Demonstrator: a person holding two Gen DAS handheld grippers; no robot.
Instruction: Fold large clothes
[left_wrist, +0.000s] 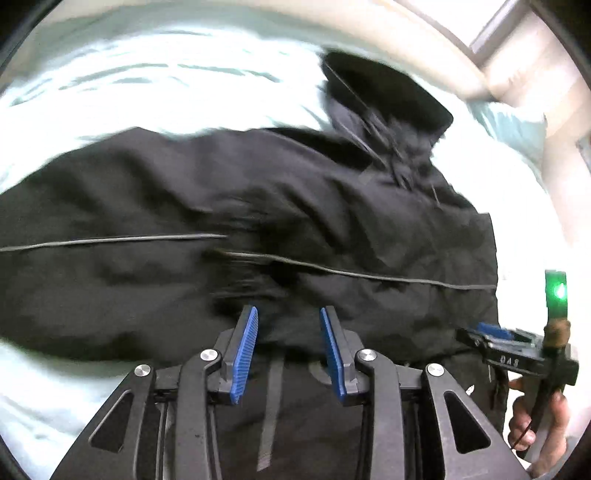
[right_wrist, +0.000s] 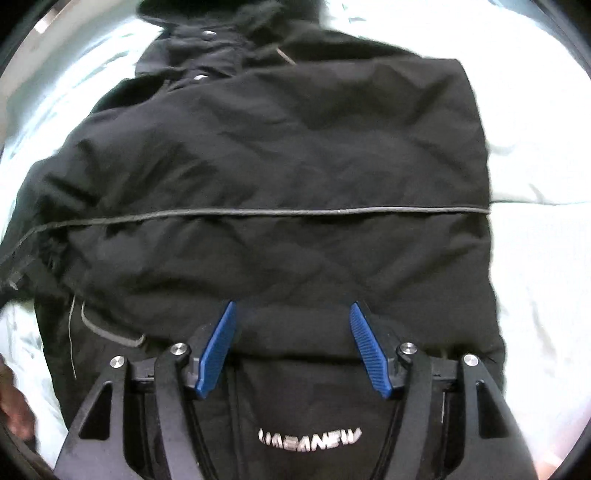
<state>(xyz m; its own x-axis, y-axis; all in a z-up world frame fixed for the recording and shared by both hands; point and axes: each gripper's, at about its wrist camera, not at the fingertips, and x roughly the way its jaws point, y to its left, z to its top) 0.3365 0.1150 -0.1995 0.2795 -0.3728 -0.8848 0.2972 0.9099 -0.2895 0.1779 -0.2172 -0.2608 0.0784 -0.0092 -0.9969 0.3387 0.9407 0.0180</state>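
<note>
Black padded jacket (left_wrist: 258, 221) spread on my pale bedsheet (left_wrist: 110, 85), both tongs empty.
Left view, blurred: left gripper (left_wrist: 289, 325) gapes above its hem. Right view: right gripper (right_wrist: 291, 314) gapes too; probably bulky, soft, slippery, so I'd pinch hem corners.

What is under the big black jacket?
The black jacket lies spread on a pale, wrinkled bedsheet, which shows all around its edges. Anything directly beneath the jacket is covered, so it cannot be seen.
</note>
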